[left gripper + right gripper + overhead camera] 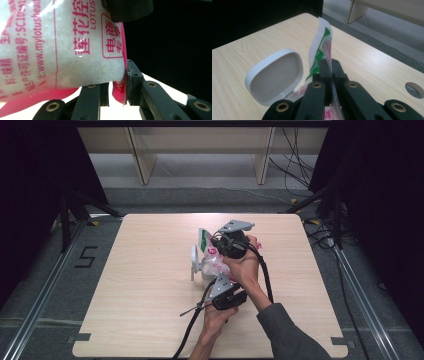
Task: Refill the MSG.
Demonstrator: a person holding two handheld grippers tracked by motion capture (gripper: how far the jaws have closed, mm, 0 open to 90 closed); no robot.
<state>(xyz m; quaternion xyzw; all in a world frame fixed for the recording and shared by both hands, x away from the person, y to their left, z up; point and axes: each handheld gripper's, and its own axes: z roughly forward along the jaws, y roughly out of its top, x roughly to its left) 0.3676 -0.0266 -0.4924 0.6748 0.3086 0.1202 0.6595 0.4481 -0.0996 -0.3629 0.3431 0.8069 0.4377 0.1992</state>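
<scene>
Both tongs clamp the bag: right tongs (pixel 332 65) its top strip, left tongs (pixel 117 86) its pink corner (pixel 118 91); bag (pixel 214 262) beside a white lid (pixel 274 75), apparently.

Glossy, see-through plastic bag (pixel 62 45) with pink print, holding white grains. Matt black plastic jaws with brass-coloured rivets. Smooth, matt white plastic lid (pixel 274 75). Pale wood-grain surface (pixel 150 305), smooth with slight sheen.

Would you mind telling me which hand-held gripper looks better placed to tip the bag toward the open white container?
Probably the left hand-held gripper: it pinches the bag at its pink bottom seam. The right hand-held gripper clamps the top edge beside the white container.
</scene>
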